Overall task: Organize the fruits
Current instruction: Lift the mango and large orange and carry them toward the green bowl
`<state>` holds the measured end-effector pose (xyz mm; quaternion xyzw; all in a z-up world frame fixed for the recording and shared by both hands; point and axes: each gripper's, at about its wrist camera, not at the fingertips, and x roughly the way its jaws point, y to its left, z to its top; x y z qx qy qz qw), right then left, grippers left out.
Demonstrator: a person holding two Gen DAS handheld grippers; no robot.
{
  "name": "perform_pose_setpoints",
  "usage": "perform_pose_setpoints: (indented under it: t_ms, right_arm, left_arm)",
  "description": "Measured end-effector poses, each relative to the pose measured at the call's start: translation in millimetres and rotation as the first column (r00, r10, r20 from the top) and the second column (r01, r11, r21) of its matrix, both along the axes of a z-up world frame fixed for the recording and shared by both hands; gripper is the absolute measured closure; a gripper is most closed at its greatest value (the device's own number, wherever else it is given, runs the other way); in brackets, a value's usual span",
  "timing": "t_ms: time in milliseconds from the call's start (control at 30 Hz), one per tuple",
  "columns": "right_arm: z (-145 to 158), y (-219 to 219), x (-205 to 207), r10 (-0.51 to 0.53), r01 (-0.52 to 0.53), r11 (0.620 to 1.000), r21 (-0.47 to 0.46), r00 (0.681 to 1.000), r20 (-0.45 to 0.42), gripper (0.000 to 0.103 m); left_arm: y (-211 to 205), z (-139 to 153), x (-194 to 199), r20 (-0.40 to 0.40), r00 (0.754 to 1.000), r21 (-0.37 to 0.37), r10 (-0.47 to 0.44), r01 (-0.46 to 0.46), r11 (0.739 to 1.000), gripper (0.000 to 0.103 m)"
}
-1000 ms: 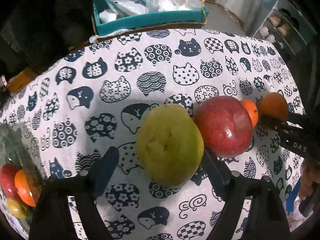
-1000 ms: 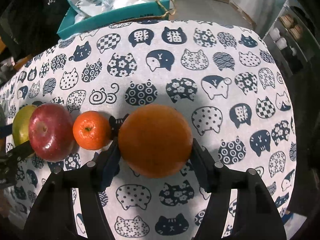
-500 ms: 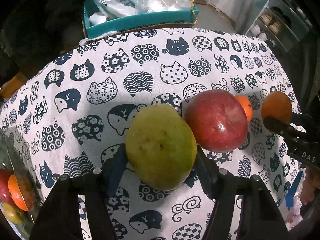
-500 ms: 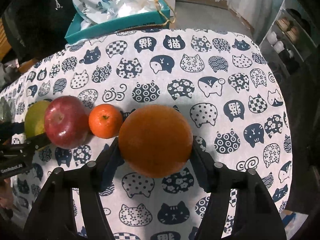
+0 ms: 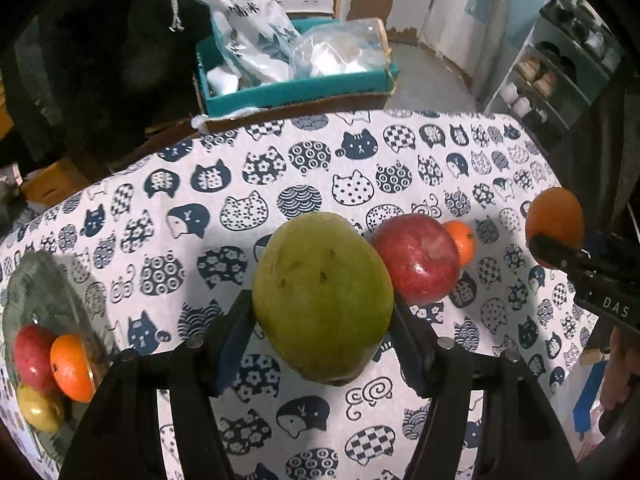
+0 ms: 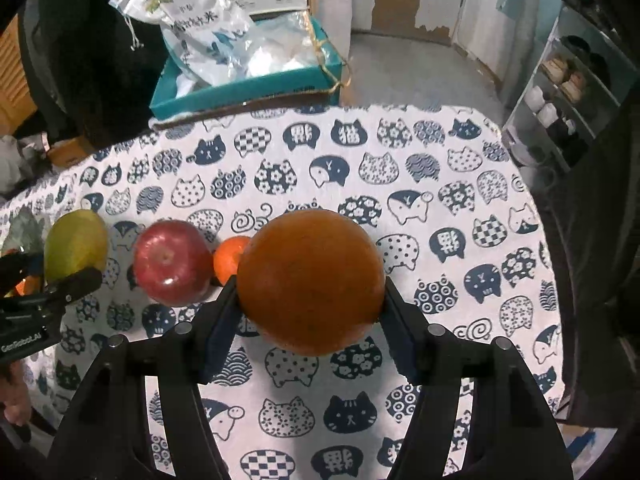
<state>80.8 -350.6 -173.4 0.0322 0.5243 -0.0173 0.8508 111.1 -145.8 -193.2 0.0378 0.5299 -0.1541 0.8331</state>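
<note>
Left gripper [image 5: 322, 344] clamped on a green mango [image 5: 322, 300], lifted clear of the tablecloth [image 5: 240, 184]. Right gripper [image 6: 310, 316] clamped on a large orange [image 6: 310, 280], likewise off the surface. On the cloth between them: a red apple [image 5: 414, 258] and, just behind and touching it, a small tangerine [image 5: 462, 240]. At the left edge of the left wrist view, a glass bowl [image 5: 40, 280] with a red fruit, an orange one and a yellow one inside. White cloth printed all over with dark blue cat heads, draped across a table. Beyond the far edge, on the floor, a teal cardboard box [image 5: 296, 90] stuffed with white plastic bags. Grey concrete floor, a wall with peeling paint, and a shelf rack [image 6: 568, 92] with shoes at right. Dark clothing at upper left.
</note>
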Motion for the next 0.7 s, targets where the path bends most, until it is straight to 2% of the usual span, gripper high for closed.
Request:
perform_pose_setpoints:
  t_ms: [200, 467, 700]
  right_arm:
    - [21.2, 1.3, -3.3, -0.007, 0.007, 1.000, -0.002, 0.999, 0.041, 0.037]
    - [52.3, 9.6, -12.9, 0.021, -0.018, 1.000, -0.023, 0.994, 0.104, 0.037]
    - [85.6, 19.8, -21.5, 0.052, -0.049, 0.999, -0.018, 0.984, 0.170, 0.037]
  left_arm:
    - [6.5, 25.8, -11.7, 0.064, 0.998, 0.003, 0.003, -0.003, 1.000, 0.036]
    - [23.4, 61.8, -24.4, 0.110, 0.993, -0.047, 0.034, -0.029, 0.998, 0.036]
    - [37.7, 99.2, -39.8, 0.186, 0.982, -0.084, 0.043, -0.028, 0.996, 0.036]
